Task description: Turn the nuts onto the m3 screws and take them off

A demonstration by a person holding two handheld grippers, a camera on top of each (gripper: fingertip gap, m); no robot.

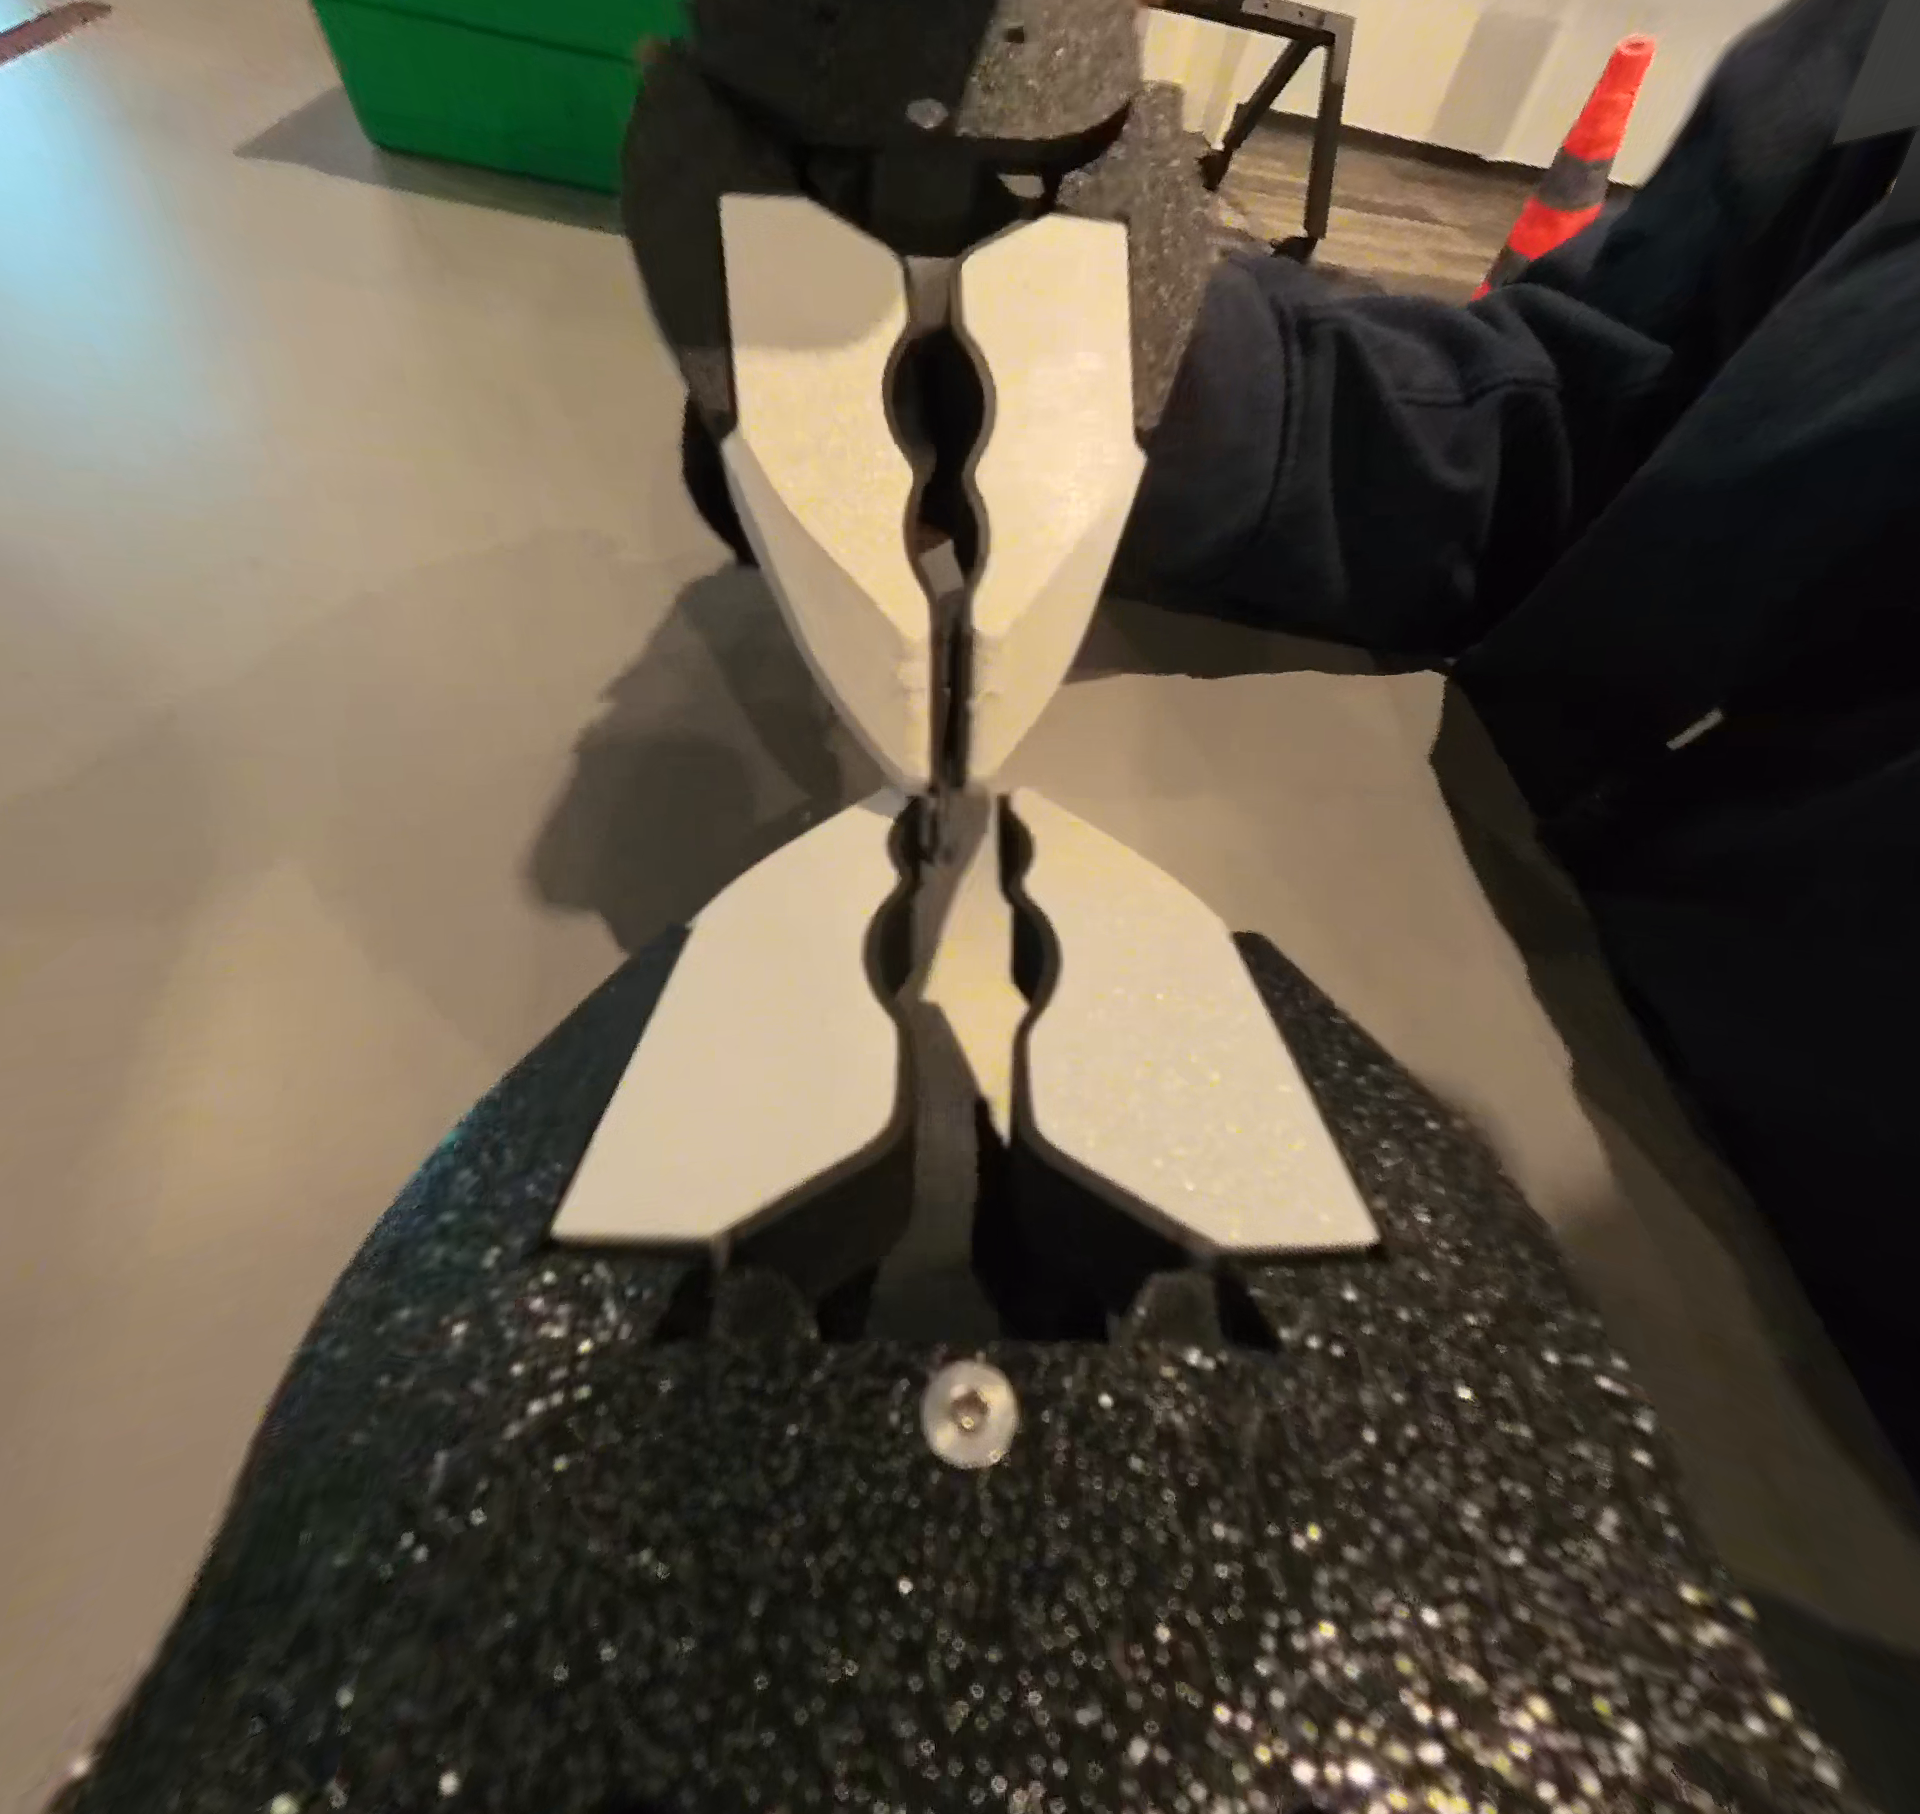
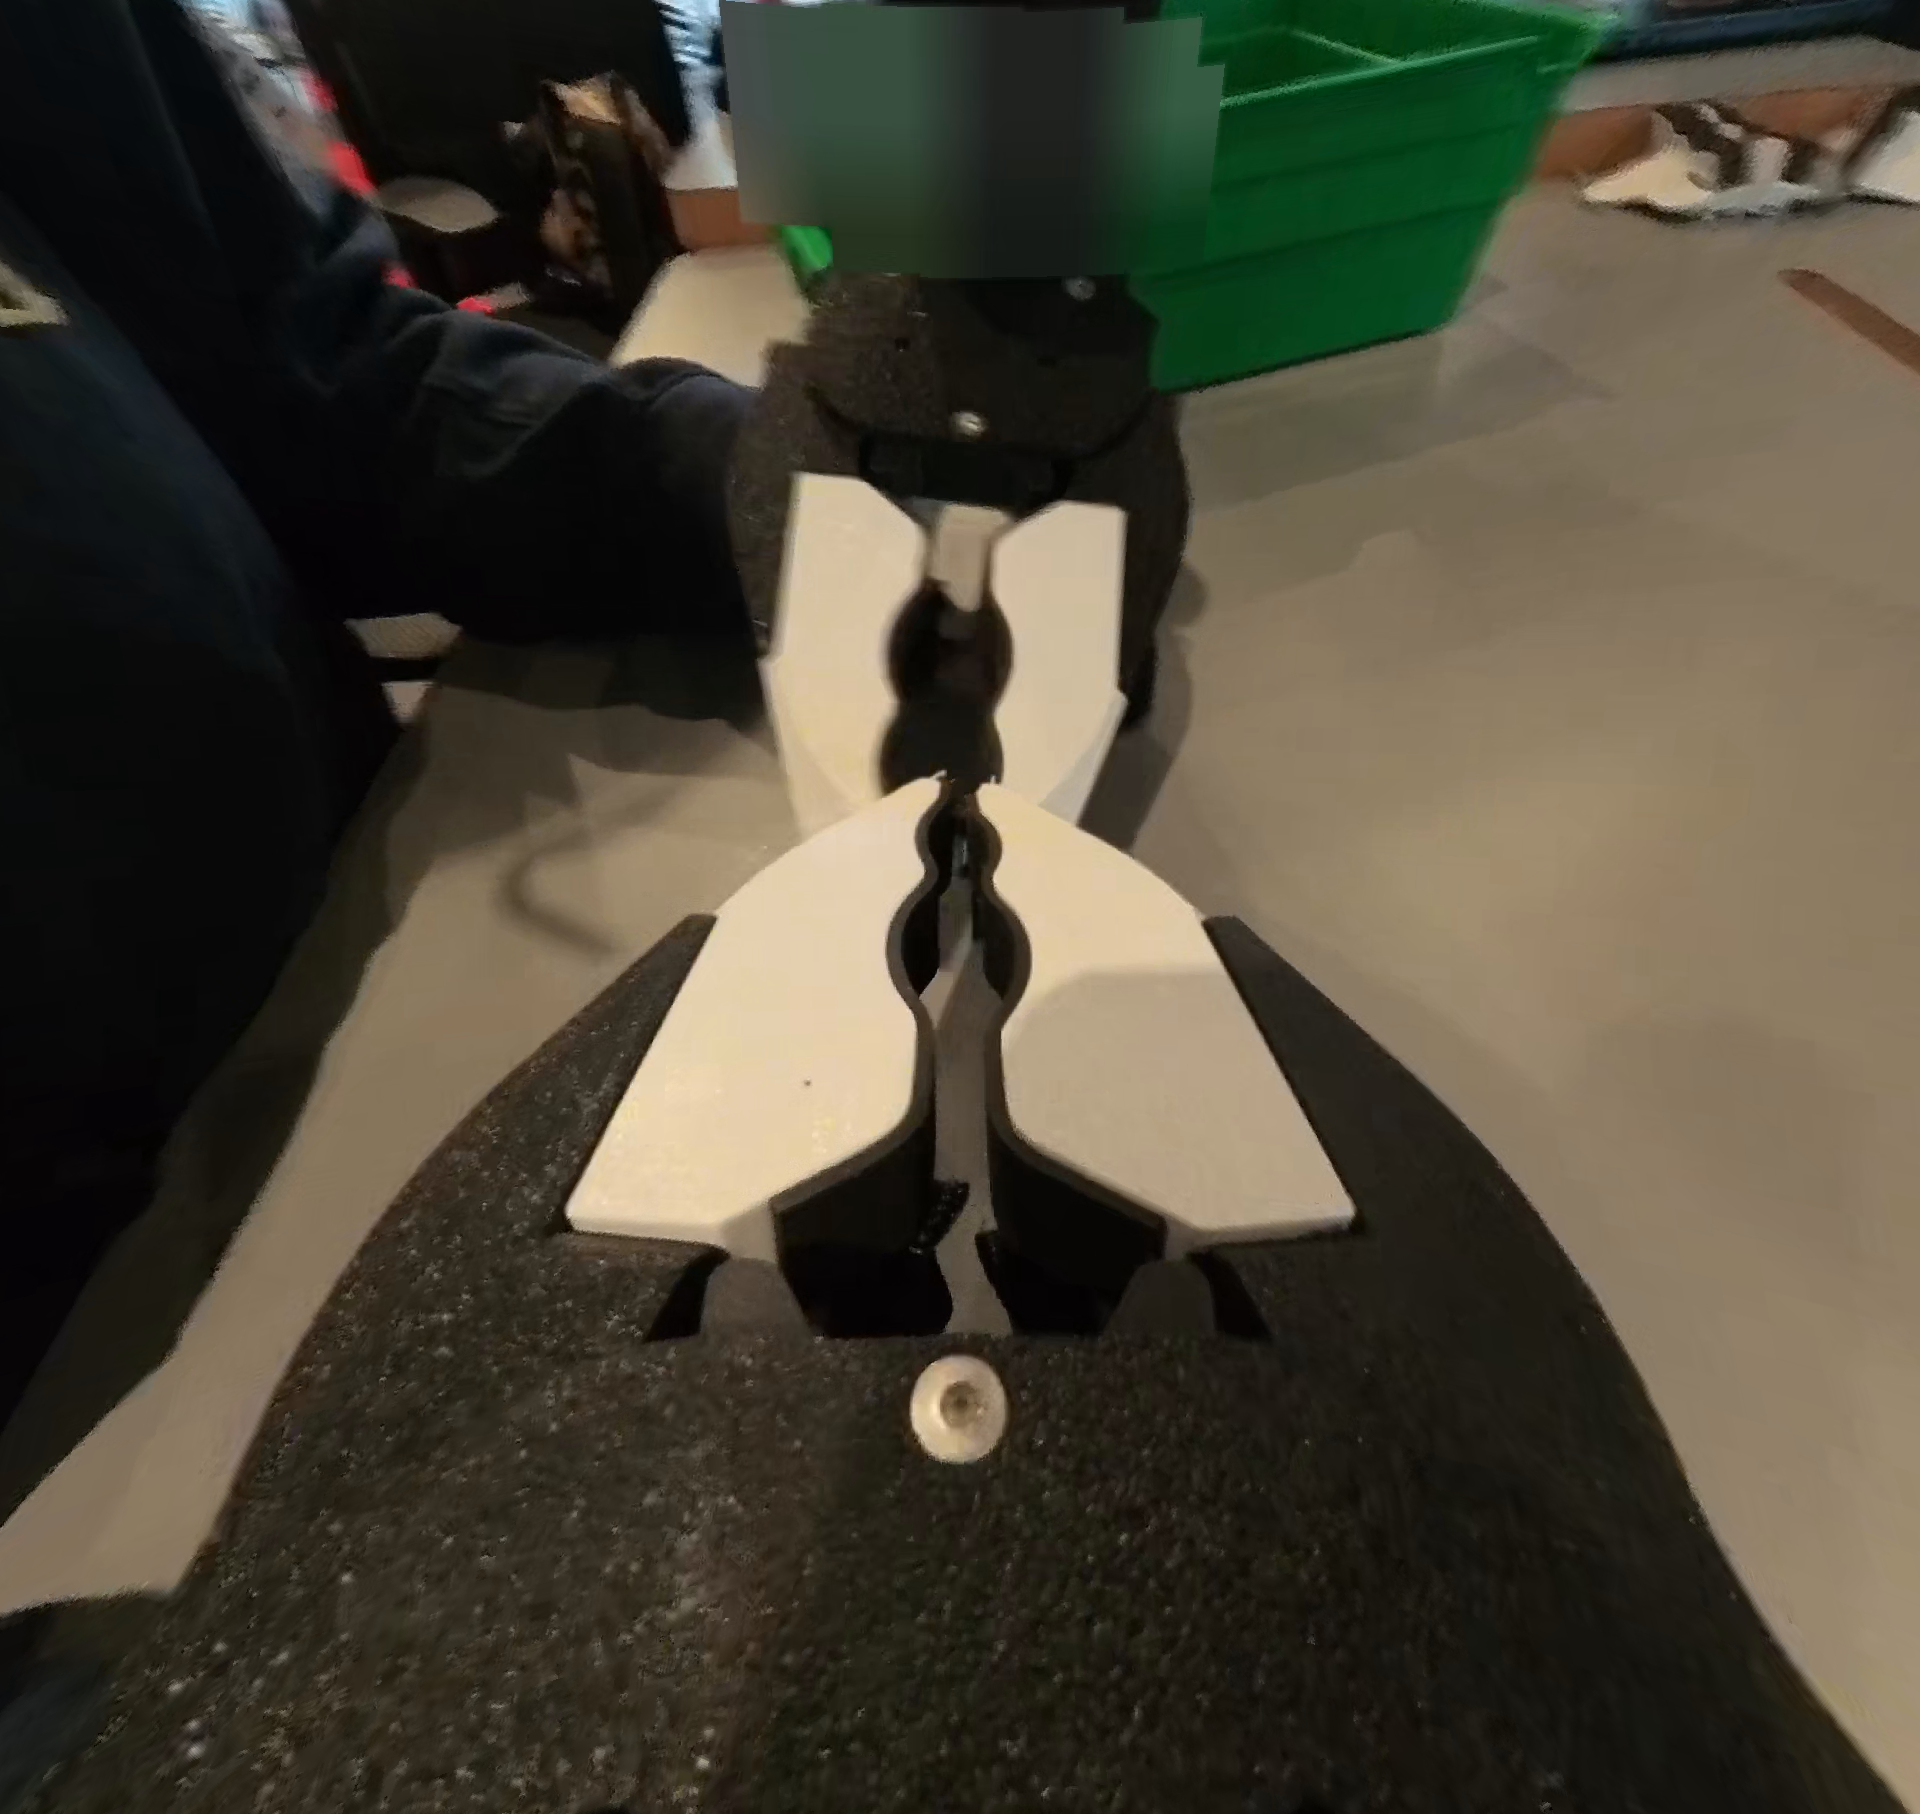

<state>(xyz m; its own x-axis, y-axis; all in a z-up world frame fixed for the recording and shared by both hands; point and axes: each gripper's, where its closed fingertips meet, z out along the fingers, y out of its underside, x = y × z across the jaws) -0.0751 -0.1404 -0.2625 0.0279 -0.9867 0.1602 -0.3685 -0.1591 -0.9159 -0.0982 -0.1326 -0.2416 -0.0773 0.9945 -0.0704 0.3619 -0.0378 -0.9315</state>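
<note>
Tools (image 1: 951, 808) (image 2: 961, 798) tip to tip above grey table (image 1: 260, 621).

Screw and nut between fingers (image 1: 1049, 871) indiscernible.

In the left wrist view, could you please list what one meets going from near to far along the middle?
Left gripper's white jaws → right gripper's white jaws, tip to tip → right gripper's black body; the green plastic bin stands far left.

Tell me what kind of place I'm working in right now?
Probably an indoor workshop or lab rather than a home. You're at a plain grey table with a green plastic bin at its far edge, an orange traffic cone on the floor beyond, and a black metal frame near it.
</note>
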